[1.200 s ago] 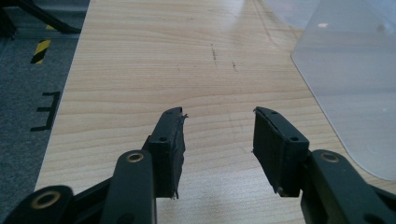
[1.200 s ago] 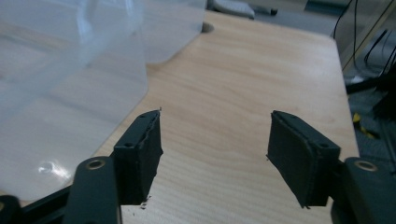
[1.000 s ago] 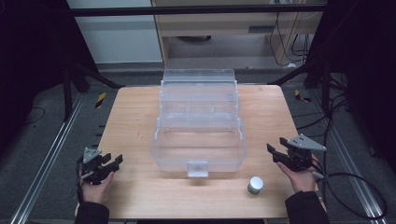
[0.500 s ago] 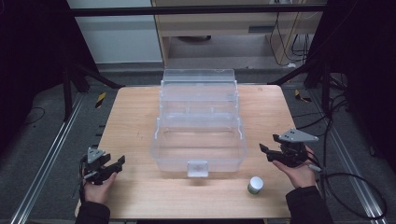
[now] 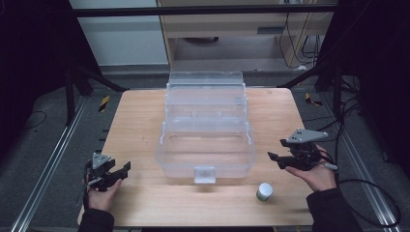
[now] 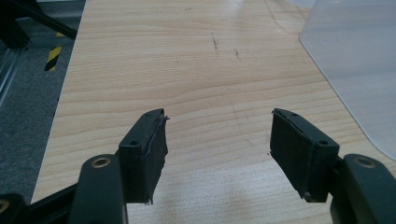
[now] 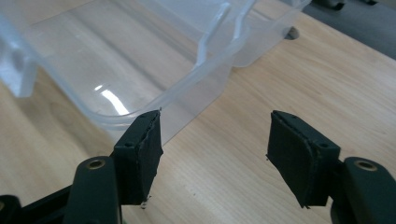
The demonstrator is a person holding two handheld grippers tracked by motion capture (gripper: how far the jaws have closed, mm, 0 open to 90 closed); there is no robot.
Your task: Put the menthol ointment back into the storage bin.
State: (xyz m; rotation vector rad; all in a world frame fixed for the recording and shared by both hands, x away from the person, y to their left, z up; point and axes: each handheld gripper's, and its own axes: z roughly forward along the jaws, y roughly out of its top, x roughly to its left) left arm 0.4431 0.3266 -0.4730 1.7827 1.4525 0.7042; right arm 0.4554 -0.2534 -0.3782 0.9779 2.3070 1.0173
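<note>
A clear plastic storage box [image 5: 205, 140] stands open in the middle of the wooden table [image 5: 140, 121], its lid tipped back toward the far edge. A small white jar with a green band [image 5: 264, 191] stands near the front edge, right of the box's latch. My left gripper [image 5: 123, 171] rests low at the front left, open, with bare wood between its jaws [image 6: 217, 135]. My right gripper [image 5: 273, 158] hovers open just right of the box, above the jar. Its own view shows the box's right front corner [image 7: 187, 84] close to the left jaw.
Metal frame rails [image 5: 48, 159] run along both sides of the table. Cables [image 5: 358, 183] trail on the floor at the right. Bare tabletop lies left of the box and along the front edge.
My right gripper has moved left and forward, from the table's right edge toward the box's right side. The left gripper has shifted only slightly.
</note>
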